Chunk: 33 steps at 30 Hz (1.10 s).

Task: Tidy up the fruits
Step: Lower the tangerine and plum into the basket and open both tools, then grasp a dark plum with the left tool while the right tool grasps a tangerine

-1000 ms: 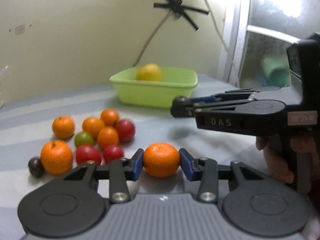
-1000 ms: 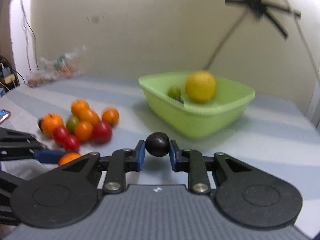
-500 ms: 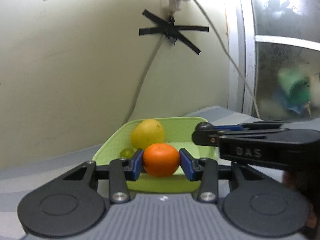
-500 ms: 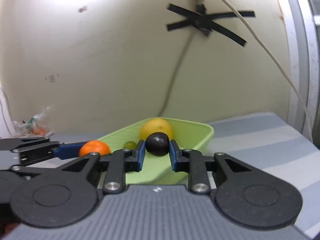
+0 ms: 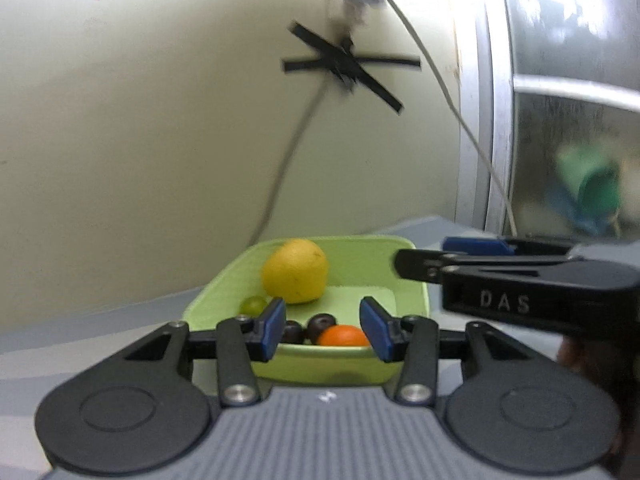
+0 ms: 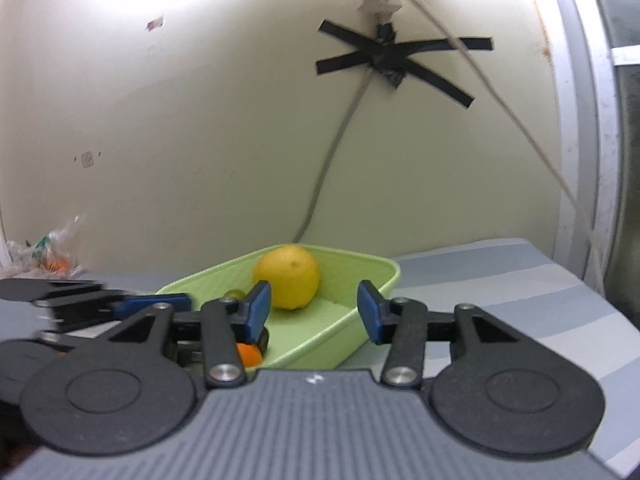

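Note:
A light green tub stands by the wall. In it lie a big yellow citrus, a small green fruit, two dark plums and a mandarin. My left gripper is open and empty above the tub's near rim. My right gripper is open and empty over the tub; it also shows from the side in the left wrist view.
A cable taped with black strips runs down the wall behind the tub. A window frame is at the right. A plastic bag lies at the far left on the striped table.
Both grippers have opened over the tub. The mandarin has dropped from the left one and the dark plum from the right one; both now lie in the tub.

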Each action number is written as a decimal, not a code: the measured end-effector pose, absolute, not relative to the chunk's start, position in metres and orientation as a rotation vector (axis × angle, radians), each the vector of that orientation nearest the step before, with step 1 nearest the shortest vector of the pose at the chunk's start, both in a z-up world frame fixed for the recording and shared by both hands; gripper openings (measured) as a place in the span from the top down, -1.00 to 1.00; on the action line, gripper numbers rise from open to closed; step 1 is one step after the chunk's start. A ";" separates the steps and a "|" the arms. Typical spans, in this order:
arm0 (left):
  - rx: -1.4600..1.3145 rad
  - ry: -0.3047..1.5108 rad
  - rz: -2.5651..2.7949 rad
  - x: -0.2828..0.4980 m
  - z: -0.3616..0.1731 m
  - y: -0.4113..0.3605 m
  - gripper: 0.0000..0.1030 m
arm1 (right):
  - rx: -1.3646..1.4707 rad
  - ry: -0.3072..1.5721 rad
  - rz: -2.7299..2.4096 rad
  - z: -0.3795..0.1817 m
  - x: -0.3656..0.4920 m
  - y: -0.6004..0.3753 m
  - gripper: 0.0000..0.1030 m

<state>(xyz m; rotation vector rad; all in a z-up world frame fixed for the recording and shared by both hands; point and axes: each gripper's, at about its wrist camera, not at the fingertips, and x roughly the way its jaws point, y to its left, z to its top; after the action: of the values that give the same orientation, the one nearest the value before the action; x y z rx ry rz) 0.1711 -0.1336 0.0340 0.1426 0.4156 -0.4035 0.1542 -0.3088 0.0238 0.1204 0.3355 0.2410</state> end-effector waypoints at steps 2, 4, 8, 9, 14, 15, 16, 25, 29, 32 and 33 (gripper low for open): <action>0.095 0.388 -0.386 0.153 0.045 -0.108 0.19 | 0.136 0.315 0.209 0.024 0.151 -0.314 0.03; 0.049 0.357 -0.341 0.131 0.055 -0.073 0.19 | 0.171 0.307 0.176 0.025 0.150 -0.321 0.03; 0.022 0.350 -0.182 0.093 0.060 -0.007 0.19 | 0.253 0.302 0.164 0.025 0.147 -0.333 0.04; 0.014 0.359 -0.141 0.083 0.058 0.010 0.21 | 0.260 0.301 0.169 0.025 0.146 -0.333 0.04; -0.040 0.416 -0.064 0.045 0.039 0.056 0.22 | 0.247 0.329 0.239 0.024 0.134 -0.317 0.04; -0.049 0.429 -0.074 0.040 0.034 0.058 0.22 | 0.252 0.352 0.273 0.022 0.131 -0.311 0.03; -0.055 0.442 -0.094 0.038 0.029 0.058 0.22 | 0.251 0.380 0.315 0.021 0.128 -0.303 0.04; -0.043 0.485 -0.235 0.045 0.003 0.029 0.19 | -0.001 0.472 0.595 0.012 0.068 -0.216 0.04; -0.067 0.490 -0.238 0.042 -0.003 0.036 0.19 | -0.173 0.436 0.627 0.012 0.046 -0.185 0.05; -0.110 0.474 -0.221 0.035 -0.004 0.051 0.19 | -0.217 0.432 0.655 0.012 0.049 -0.170 0.05; -0.135 0.470 -0.208 0.033 -0.005 0.059 0.19 | -0.225 0.432 0.663 0.012 0.050 -0.164 0.05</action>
<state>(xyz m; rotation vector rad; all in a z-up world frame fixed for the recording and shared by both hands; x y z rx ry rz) 0.0325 0.0588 -0.0049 -0.1349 0.4700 -0.2078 0.0505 -0.1640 0.0122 -0.2246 0.4323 0.6627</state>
